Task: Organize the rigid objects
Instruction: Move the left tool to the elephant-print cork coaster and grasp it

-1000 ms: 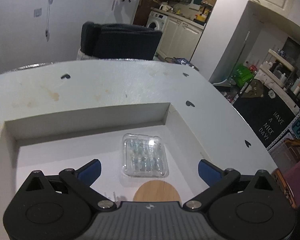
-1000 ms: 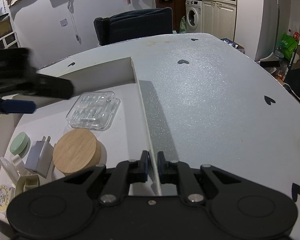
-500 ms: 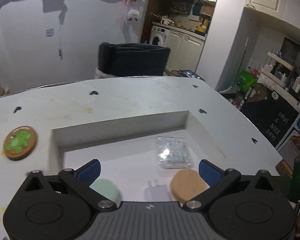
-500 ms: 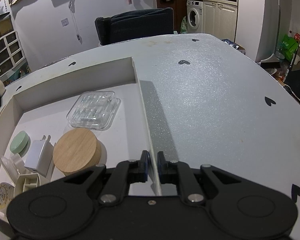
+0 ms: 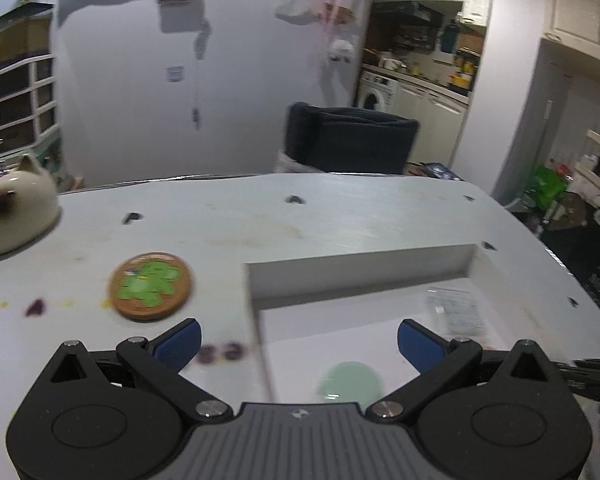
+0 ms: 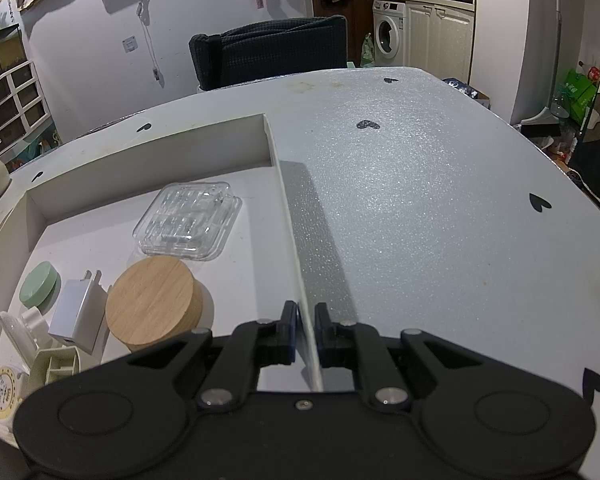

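In the left wrist view the left gripper (image 5: 298, 338) is hanging wide open and empty above the white tray's (image 5: 360, 276) left wall, the round cork coaster (image 5: 151, 286) lying outside on the table (image 5: 340, 208), while in the right wrist view the right gripper (image 6: 305, 330) is pinching the tray's right wall.

right gripper (image 6: 305, 330) clamped on right wall of white box (image 6: 288, 216). inside: clear plastic case (image 6: 188, 220), wooden disc (image 6: 154, 302), white charger (image 6: 78, 314), green disc (image 6: 38, 284). grey table (image 6: 420, 200) beneath.
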`<move>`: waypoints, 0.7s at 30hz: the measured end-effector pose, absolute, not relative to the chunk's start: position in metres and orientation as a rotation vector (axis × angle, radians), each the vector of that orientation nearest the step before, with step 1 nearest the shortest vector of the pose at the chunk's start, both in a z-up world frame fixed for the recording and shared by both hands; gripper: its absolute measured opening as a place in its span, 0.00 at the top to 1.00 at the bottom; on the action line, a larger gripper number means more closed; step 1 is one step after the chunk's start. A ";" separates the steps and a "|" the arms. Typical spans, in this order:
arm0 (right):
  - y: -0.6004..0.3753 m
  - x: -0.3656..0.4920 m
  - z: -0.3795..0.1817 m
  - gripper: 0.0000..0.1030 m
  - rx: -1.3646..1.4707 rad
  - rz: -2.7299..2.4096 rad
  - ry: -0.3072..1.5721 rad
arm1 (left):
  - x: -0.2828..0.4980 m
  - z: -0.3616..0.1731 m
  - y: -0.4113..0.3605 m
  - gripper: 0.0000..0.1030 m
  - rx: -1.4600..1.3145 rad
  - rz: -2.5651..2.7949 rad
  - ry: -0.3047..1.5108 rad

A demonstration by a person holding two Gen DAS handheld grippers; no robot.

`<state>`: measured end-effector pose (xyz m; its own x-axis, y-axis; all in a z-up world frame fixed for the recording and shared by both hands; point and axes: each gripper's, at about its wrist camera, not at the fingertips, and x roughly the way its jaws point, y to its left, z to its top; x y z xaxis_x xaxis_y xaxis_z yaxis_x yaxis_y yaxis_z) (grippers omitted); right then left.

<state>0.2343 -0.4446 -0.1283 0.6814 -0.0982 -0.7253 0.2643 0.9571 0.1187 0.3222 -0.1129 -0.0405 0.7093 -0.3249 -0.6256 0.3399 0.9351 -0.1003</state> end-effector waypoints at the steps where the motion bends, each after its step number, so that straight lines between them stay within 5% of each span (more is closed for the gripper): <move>1: -0.445 0.234 -0.128 0.89 0.221 -0.205 0.797 | 0.325 -0.042 -0.107 0.00 0.023 -0.353 0.689; 21: -0.445 0.235 -0.129 0.89 0.228 -0.214 0.803 | 0.415 -0.106 -0.041 0.00 0.097 -0.169 0.723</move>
<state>0.2351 -0.4453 -0.1288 0.6755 -0.1026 -0.7302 0.2744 0.9541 0.1198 0.4148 -0.0415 -0.1058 0.7367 -0.1205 -0.6654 0.1875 0.9818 0.0298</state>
